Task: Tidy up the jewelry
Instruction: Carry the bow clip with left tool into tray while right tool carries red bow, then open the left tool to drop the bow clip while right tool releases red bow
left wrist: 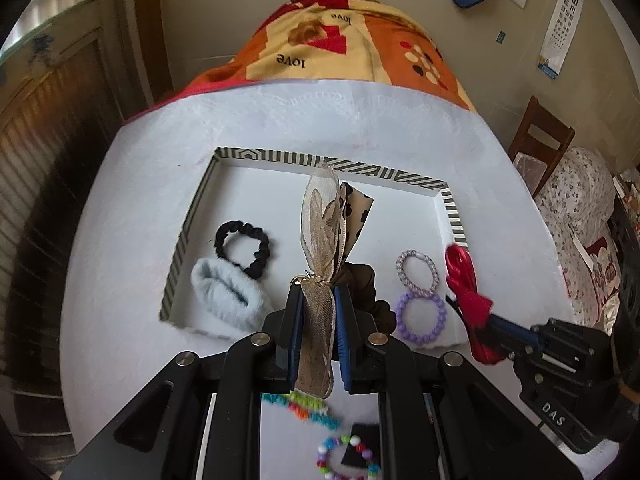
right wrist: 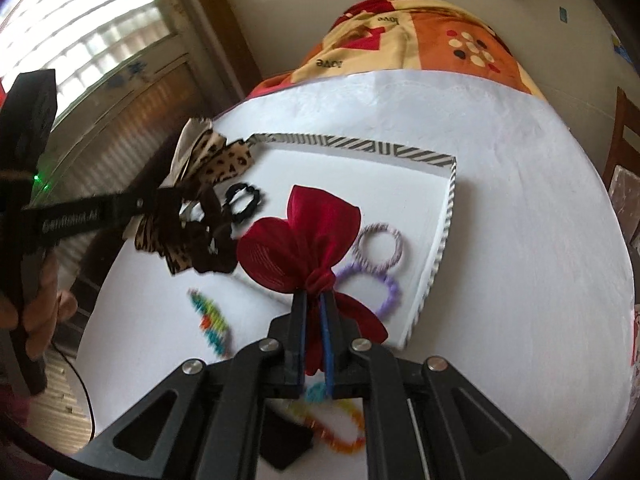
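A gauzy leopard-print bow (left wrist: 332, 224) is clamped at its knot between the nearly closed fingers of the left claw (left wrist: 318, 300) and is held above the striped-rim tray (left wrist: 454, 216), its loops standing up over the tray's middle. A red bow (right wrist: 298, 248) is pinched at its knot by the right claw (right wrist: 314, 300), whose fingers are likewise drawn almost together; the bow is held over the tray's near right part.

Inside the tray, a black scrunchie (left wrist: 242, 246) and a pale blue fluffy scrunchie (left wrist: 228, 298) are seen by the left edge, touching each other. A dark brown scrunchie (left wrist: 370, 292) is partly hidden behind the left claw. Towards the right edge a grey-and-white woven hair tie (left wrist: 416, 270) and a purple beaded bracelet (left wrist: 420, 316) are laid touching, the bracelet nearer the front edge.

The tray is carried on the white-covered bench (left wrist: 120, 240). On the bench in front of the tray, a multicoloured woven band (left wrist: 304, 404), a bracelet of mixed coloured beads (left wrist: 348, 458) and a small black piece (left wrist: 358, 450) are visible between the left claw's arms. In the right wrist view an orange-and-yellow beaded loop (right wrist: 340, 432) is seen blurred beneath the claw.
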{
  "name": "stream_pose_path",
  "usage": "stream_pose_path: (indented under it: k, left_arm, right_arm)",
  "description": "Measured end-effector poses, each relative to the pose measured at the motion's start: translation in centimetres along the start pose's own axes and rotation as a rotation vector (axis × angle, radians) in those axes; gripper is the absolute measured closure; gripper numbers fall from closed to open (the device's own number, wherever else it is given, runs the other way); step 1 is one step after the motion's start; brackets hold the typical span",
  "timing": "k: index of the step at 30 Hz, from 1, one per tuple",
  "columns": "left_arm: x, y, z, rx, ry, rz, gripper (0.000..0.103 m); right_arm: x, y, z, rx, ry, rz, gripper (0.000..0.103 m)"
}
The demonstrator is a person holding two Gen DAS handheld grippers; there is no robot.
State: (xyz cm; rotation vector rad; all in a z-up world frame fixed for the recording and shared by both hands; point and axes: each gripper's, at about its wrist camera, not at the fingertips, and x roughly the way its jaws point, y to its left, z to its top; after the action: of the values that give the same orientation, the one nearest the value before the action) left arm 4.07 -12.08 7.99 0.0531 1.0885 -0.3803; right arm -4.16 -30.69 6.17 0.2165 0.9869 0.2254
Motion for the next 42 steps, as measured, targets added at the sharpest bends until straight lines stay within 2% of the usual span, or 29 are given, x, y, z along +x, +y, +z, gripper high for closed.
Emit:
stream_pose_path:
  k: [13, 25, 27, 29, 32, 37, 42]
  left_arm:
    - [6.7, 2.4, 2.2, -0.047, 0.094, -0.018, 0.099]
    - [9.8, 3.6, 2.2, -0.048, 0.14, 0.001, 0.098]
    - [9.8, 3.6, 2.2, -0.045, 0.138, 0.007, 0.093]
    - [9.5, 3.7, 2.3, -0.054, 0.132, 0.022, 0.081]
    - [8.8, 3.7, 2.3, -0.056, 0.114, 0.029, 0.078]
    - [7.1, 3.3, 1.8, -0.046, 0.089, 0.059, 0.078]
    - [5.0, 3.1, 0.8, -0.043, 0.053, 0.089, 0.078]
  right_arm:
    - [8.6, -0.8, 6.0, 0.061, 0.08, -0.025, 0.097]
    - [14.7, -1.8, 7.2, 0.111, 0.166, -0.033, 0.096]
    - [14.6, -1.8, 7.3, 0.121, 0.163, -0.023, 0.096]
    - [14.1, -2.0, 7.3, 0.135, 0.154, -0.014, 0.087]
    - [12.7, -2.0, 7.4, 0.151, 0.117, 0.004, 0.07]
    - [9.9, -1.3, 7.2, 0.126, 0.063, -0.007, 0.067]
    - [6.7, -0.7, 6.5, 0.131, -0.006, -0.019, 0.057]
